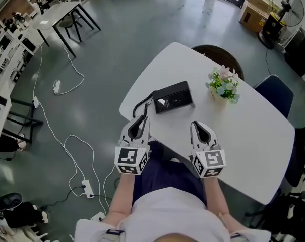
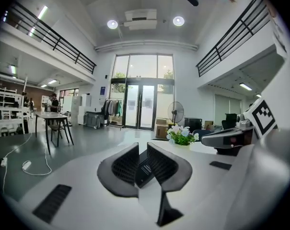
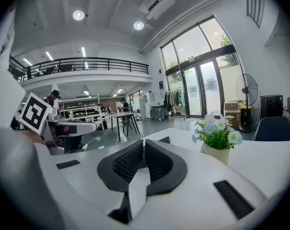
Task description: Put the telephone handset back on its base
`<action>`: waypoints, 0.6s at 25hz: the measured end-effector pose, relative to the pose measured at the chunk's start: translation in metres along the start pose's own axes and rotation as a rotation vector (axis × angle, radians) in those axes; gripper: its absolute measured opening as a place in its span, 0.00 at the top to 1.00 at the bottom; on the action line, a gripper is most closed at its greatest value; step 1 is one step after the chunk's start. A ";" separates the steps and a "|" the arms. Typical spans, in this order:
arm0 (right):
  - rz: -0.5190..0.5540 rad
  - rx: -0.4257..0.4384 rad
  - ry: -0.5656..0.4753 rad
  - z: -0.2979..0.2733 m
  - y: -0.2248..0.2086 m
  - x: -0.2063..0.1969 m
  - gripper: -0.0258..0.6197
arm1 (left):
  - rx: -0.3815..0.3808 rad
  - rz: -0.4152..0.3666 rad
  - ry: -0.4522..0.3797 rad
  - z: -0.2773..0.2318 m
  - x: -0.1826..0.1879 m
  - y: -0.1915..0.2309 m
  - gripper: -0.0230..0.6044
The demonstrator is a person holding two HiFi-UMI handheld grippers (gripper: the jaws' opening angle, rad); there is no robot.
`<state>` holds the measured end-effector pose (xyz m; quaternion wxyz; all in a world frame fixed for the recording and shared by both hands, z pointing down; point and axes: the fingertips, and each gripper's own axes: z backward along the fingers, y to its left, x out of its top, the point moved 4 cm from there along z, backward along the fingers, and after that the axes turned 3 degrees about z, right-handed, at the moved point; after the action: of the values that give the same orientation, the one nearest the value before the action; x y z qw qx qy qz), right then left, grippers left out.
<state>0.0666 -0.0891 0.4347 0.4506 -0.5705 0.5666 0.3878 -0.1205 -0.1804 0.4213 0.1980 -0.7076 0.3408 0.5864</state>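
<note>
The black telephone lies on the white table, its curly cord looping off its left side. A dark bar along the phone's left side looks like the handset; I cannot tell whether it is seated. My left gripper hovers at the table's near edge, just short of the cord. Its jaws are nearly together, and only the phone shows beyond the narrow gap. My right gripper hangs over the near edge, right of the phone, with its tips meeting and empty.
A small pot of flowers stands on the table to the right of the phone. A blue chair and a dark round chair sit at the far side. Cables and a power strip lie on the floor to the left.
</note>
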 end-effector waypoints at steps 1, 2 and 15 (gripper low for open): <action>0.001 0.002 -0.008 0.000 0.001 0.001 0.90 | 0.009 0.017 0.005 0.003 -0.002 0.002 0.89; 0.002 0.002 -0.013 0.000 0.002 0.002 0.90 | 0.015 0.034 0.012 0.005 -0.005 0.004 0.92; 0.017 -0.028 0.005 0.003 0.002 0.000 0.91 | -0.005 -0.020 0.085 0.000 -0.018 0.003 0.94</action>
<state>0.0646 -0.0860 0.4337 0.4379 -0.5730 0.5670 0.3981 -0.1239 -0.1784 0.4389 0.1873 -0.7357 0.3402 0.5549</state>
